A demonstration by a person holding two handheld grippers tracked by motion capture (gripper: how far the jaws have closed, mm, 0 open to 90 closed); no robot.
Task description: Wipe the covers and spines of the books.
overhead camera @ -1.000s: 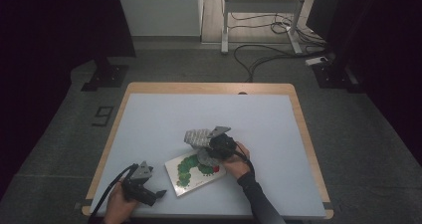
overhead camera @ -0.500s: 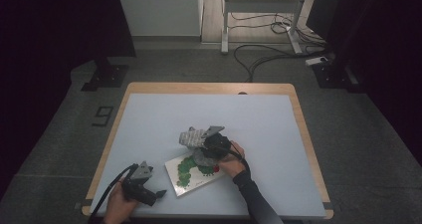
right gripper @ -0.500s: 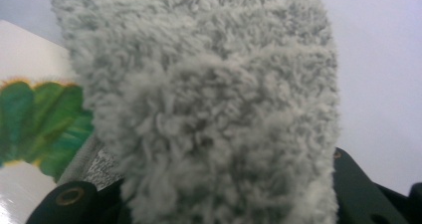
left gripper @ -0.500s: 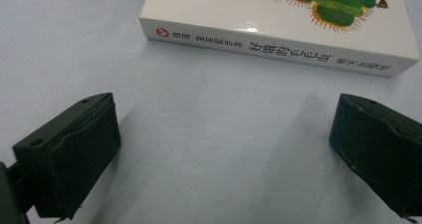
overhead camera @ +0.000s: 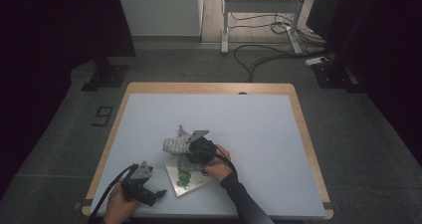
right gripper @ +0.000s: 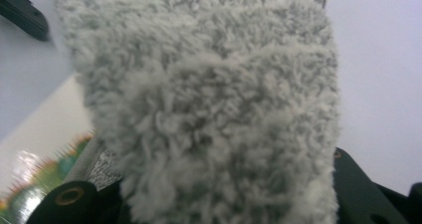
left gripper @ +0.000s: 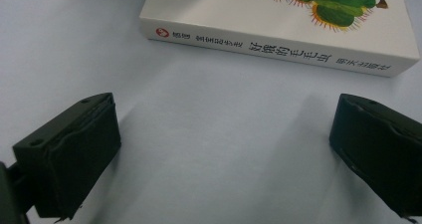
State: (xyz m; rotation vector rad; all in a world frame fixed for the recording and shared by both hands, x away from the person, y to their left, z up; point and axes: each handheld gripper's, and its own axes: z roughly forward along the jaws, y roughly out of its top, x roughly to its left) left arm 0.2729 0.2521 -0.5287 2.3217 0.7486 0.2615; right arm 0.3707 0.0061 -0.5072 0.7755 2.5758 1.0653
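Note:
A white picture book (overhead camera: 191,180) with a green caterpillar on its cover lies flat near the table's front edge; its spine with printed characters (left gripper: 278,50) faces the left gripper view. My right gripper (overhead camera: 186,152) is shut on a grey fluffy cloth (overhead camera: 175,145), holding it over the book's far corner. In the right gripper view the fluffy cloth (right gripper: 209,104) sits between the jaws, with the book's cover (right gripper: 40,164) below at the left. To the book's left my left gripper (overhead camera: 158,195) rests low on the table, open and holding nothing (left gripper: 224,149).
The pale table (overhead camera: 249,119) has a wooden rim (overhead camera: 209,88). Cables and a desk frame stand on the floor beyond the far edge. A cable trails from the left gripper off the table's front left corner.
My right gripper has carried the fluffy cloth leftward over the book's far corner. The left gripper and the book have stayed put.

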